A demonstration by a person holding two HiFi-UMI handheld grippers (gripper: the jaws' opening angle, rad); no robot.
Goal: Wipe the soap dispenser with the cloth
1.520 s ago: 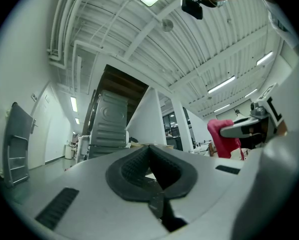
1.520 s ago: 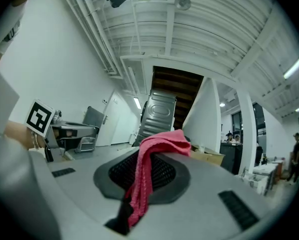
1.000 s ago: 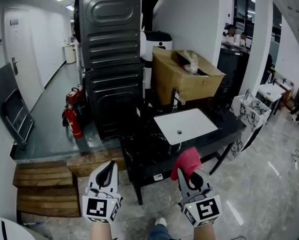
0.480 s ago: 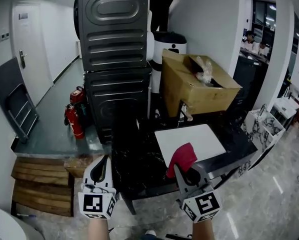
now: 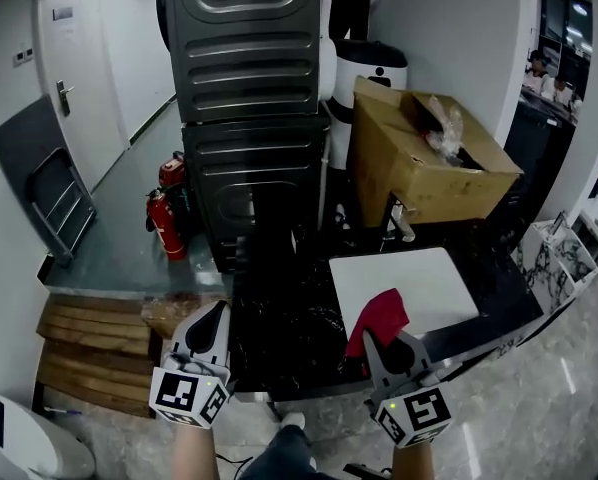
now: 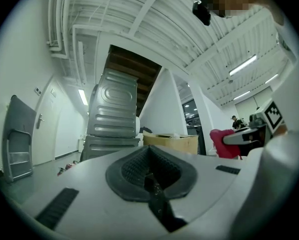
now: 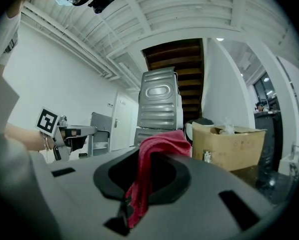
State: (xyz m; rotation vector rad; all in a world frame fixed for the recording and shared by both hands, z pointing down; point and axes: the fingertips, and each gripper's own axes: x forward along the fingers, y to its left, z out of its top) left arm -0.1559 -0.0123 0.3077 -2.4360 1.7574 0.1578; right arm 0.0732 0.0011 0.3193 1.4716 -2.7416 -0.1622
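While both hover by the near edge of the bench [image 5: 284, 313] | left tongs [image 5: 219, 311]: clenched, empty, near-left corner | right tongs [image 5: 378, 345]: grasping red cloth [image 5: 380, 315], over near edge before white sink [image 5: 424, 273]

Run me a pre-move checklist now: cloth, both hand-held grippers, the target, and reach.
1. Cloth gripped: ok. The red cloth is pinched in the right hand-held gripper.
2. Wiping end free: ok. A loose fold sticks out past the jaws.
3. Left hand-held gripper free: ok. Its jaws are together with nothing between them.
4. Target found: cannot tell. The small fixture behind the white sink could be a dispenser or a tap.
5. Within reach: not ok. Both grippers sit at the near edge of the black counter, with the sink between them and the fixture.
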